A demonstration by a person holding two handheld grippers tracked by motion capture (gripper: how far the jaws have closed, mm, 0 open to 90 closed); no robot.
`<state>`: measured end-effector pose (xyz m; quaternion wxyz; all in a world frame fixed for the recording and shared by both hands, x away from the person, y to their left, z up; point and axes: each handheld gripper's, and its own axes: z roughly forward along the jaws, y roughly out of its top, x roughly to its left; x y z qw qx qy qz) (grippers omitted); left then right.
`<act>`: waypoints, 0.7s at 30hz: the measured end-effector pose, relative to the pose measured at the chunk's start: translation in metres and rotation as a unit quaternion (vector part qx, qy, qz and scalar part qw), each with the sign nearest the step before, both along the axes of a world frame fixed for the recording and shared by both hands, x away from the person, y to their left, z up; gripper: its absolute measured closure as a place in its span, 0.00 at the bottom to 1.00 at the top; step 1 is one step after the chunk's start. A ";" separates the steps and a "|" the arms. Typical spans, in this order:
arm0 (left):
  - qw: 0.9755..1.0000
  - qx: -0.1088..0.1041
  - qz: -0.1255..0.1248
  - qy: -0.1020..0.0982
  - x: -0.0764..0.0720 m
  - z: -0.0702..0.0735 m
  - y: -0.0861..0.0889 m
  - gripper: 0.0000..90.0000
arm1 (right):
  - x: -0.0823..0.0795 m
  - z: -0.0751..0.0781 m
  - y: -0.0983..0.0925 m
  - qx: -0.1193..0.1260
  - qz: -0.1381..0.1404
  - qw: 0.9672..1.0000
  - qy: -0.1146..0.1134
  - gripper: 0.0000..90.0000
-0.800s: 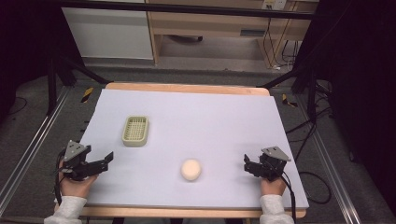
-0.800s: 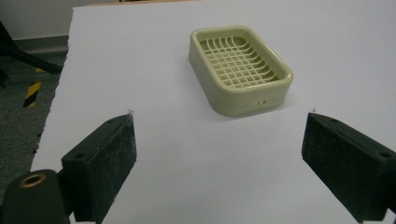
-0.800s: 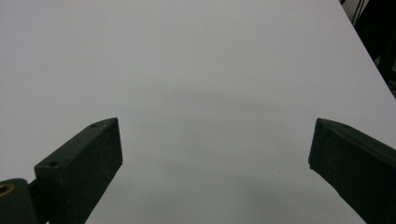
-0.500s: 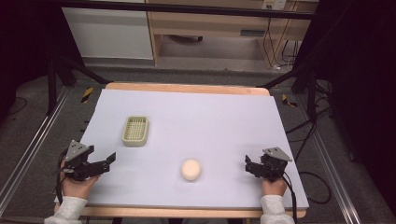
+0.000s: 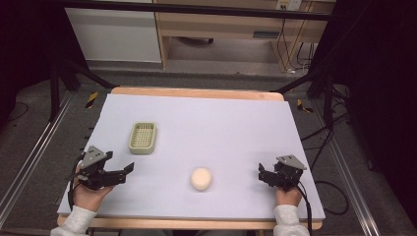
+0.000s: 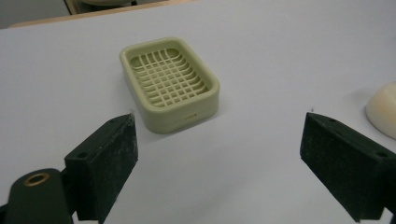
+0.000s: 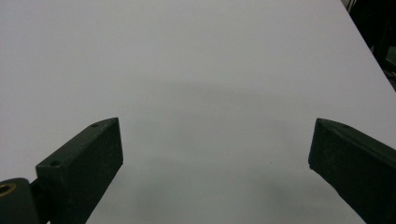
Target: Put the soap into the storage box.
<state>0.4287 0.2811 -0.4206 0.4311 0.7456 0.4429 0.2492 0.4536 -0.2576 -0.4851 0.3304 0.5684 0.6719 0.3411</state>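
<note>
A pale green soap dish (image 5: 143, 137) with a grid floor lies on the left half of the white table (image 5: 221, 123); the left gripper view has it (image 6: 169, 82) just ahead of the jaws. A round cream soap bar (image 5: 201, 179) rests near the front middle, its edge (image 6: 383, 109) at the right of that view. My left gripper (image 5: 129, 169) is held low at the front left, open and empty, short of the dish. My right gripper (image 5: 261, 173) sits at the front right, open, with bare table between its jaws (image 7: 215, 140).
The table's wooden rim (image 5: 196, 92) runs along the far side. Beyond it are a wooden bench and cables on the floor (image 5: 290, 54). Metal rails (image 5: 29, 162) flank the table on both sides.
My left gripper has slid a little to the right and forward, toward the dish. The right gripper has hardly moved.
</note>
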 end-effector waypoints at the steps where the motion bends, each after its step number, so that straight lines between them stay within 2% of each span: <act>1: 1.000 0.000 -0.004 -0.001 -0.001 0.001 -0.002 0.12 | 0.000 0.000 0.000 0.003 -0.002 1.000 0.001 0.04; 3: 1.000 0.001 -0.008 -0.002 -0.001 0.003 -0.004 0.12 | 0.000 0.000 -0.001 0.006 -0.002 1.000 0.001 0.04; 4: 1.000 -0.001 -0.011 -0.003 -0.003 0.005 -0.007 0.12 | -0.001 0.000 -0.002 0.012 -0.007 1.000 -0.004 0.04; 8: 1.000 -0.002 -0.017 -0.002 -0.003 0.007 -0.010 0.12 | -0.005 0.001 -0.001 0.009 -0.004 1.000 -0.023 0.04; 10: 1.000 0.001 -0.021 -0.002 -0.003 0.007 -0.013 0.12 | -0.006 0.001 -0.001 0.006 -0.005 1.000 -0.026 0.04; 11: 1.000 -0.001 -0.024 -0.003 -0.004 0.008 -0.015 0.12 | -0.007 0.000 0.000 -0.005 -0.004 0.999 -0.033 0.04; 16: 1.000 0.001 -0.029 -0.002 -0.004 0.007 -0.018 0.12 | -0.007 0.000 0.001 -0.008 -0.004 0.999 -0.034 0.04; 21: 0.999 0.011 -0.040 -0.001 -0.003 0.008 -0.024 0.12 | -0.007 0.000 0.000 0.004 -0.005 0.999 -0.033 0.04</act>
